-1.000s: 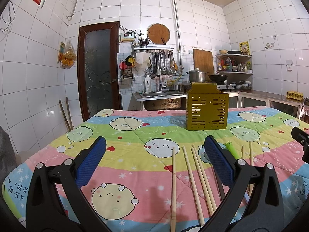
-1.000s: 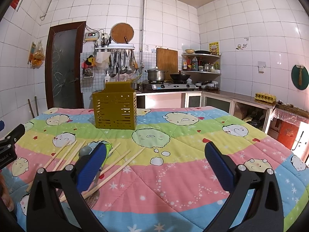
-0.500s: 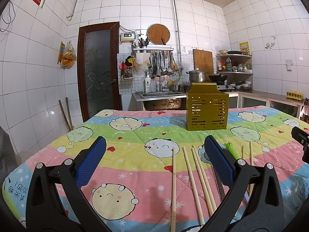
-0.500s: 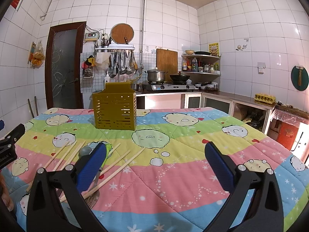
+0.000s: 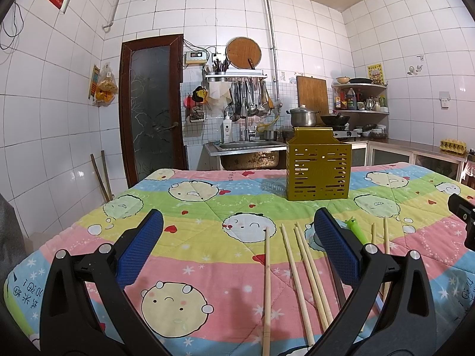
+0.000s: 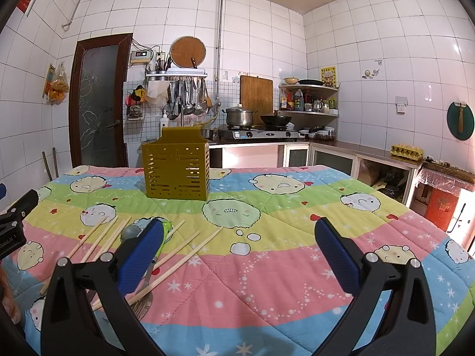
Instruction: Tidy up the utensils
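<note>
A mustard-yellow slotted utensil holder (image 5: 318,172) (image 6: 177,169) stands upright toward the far side of the table. Several wooden chopsticks (image 5: 299,279) (image 6: 184,255) lie loose on the cartoon-print cloth in front of it. Among them lie a green-handled utensil (image 5: 354,230) (image 6: 164,228) and a metal fork (image 6: 142,305). My left gripper (image 5: 237,252) hovers open over the near-left cloth, the chopsticks by its right finger. My right gripper (image 6: 239,255) is open too, the utensils under its left finger. Nothing sits between either pair of fingers.
The table (image 6: 267,267) is covered by a striped quilt. Behind it are a steel sink (image 5: 249,151), a stove with a pot (image 6: 240,117) and wok, and a brown door (image 5: 151,103). Counters run along the right wall. The other gripper shows at each view's edge (image 5: 463,216) (image 6: 14,222).
</note>
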`<action>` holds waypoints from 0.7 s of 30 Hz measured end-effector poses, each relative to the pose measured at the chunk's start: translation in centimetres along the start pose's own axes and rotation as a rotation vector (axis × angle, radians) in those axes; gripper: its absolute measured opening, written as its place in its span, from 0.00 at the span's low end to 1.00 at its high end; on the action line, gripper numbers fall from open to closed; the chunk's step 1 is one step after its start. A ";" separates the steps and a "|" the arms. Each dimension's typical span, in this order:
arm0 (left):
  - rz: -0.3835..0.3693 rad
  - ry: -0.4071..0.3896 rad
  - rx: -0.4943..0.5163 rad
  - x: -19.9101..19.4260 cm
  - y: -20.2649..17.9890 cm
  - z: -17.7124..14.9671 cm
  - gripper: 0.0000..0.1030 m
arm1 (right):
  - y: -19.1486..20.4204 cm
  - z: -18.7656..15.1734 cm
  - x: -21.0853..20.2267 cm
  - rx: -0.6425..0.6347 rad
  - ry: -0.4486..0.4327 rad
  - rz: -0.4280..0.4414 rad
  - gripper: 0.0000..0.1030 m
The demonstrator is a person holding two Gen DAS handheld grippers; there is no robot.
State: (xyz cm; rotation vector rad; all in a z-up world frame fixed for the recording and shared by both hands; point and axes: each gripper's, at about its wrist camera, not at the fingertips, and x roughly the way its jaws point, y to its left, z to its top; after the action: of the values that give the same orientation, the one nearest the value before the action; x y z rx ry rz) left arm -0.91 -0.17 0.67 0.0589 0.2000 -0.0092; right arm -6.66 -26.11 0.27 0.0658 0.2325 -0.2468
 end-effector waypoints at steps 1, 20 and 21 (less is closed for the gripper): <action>0.000 0.000 0.000 0.0 0.0 0.0 0.95 | 0.0 0.0 0.0 0.000 0.000 0.000 0.96; 0.006 -0.010 0.002 -0.1 0.1 0.2 0.95 | 0.1 0.2 -0.4 -0.019 -0.023 -0.005 0.96; 0.006 -0.010 0.002 0.0 0.2 0.3 0.95 | 0.1 0.2 -0.4 -0.019 -0.023 -0.005 0.96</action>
State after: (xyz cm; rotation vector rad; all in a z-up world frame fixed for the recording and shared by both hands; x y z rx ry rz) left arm -0.90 -0.02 0.95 0.0618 0.1901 -0.0040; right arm -6.97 -25.99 0.58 0.0440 0.2120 -0.2499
